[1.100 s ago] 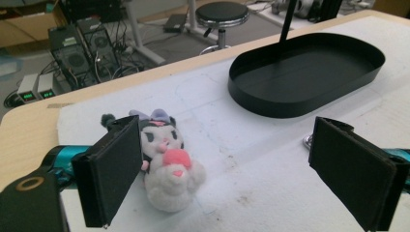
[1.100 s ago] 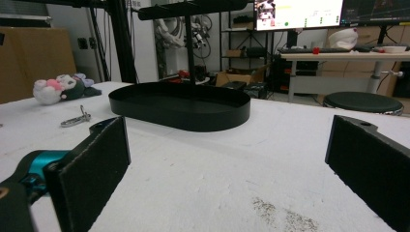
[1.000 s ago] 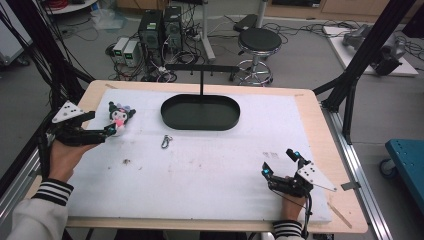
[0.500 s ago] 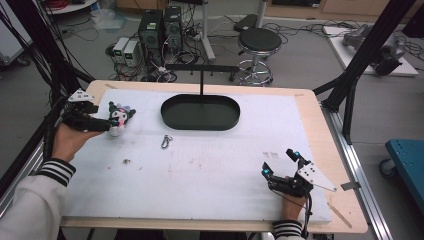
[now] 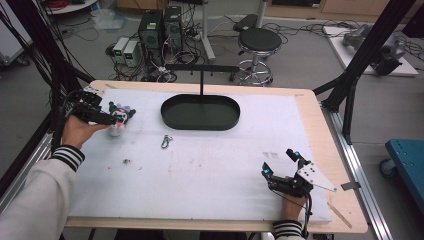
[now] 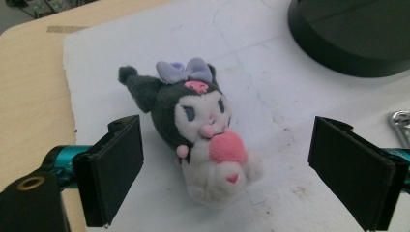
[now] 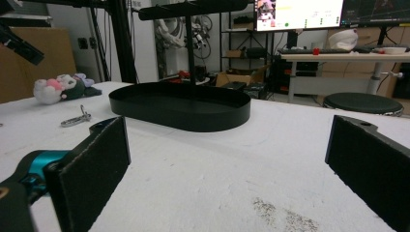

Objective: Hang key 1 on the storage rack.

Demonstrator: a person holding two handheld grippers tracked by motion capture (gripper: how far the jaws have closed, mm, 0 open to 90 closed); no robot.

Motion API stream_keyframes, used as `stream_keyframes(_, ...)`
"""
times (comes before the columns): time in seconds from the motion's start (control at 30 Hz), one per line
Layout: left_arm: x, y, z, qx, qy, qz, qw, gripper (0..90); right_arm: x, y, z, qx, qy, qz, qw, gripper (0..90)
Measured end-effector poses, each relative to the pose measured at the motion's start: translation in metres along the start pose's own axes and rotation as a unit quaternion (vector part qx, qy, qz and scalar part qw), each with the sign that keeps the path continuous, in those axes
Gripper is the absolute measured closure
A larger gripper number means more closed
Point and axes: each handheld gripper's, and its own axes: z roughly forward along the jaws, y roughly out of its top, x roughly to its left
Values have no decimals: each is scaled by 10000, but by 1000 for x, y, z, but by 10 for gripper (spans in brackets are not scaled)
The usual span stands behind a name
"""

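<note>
Half-hidden plush toy [image 5: 119, 118] — left gripper [image 5: 111, 120]

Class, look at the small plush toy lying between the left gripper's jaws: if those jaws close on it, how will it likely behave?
The plush toy looks soft and fuzzy, so it will probably squash rather than resist. It seems light for its size. Lying on its side on the white mat, it may flop or droop once lifted. The left gripper stands open around it.

High view looks down on the table [image 5: 310, 107]; both gripper views sit low, sharing seemingly the same black tray [image 7: 179, 111].
</note>
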Motion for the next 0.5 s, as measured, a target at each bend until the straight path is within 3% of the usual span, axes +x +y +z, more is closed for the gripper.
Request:
stream_keyframes(0.23,-1,-1,12,255,142,19,9996,128,0,0,0,-5,6,-3,10000,13)
stream_keyframes(0.47,-3,-2,25,496,68,-15,9987,128,0,0,0,-6,9,10,10000,13)
stream_keyframes(0.5,-4,-2,29,566,-41,-94,9983,128,0,0,0,-4,12,7,10000,13)
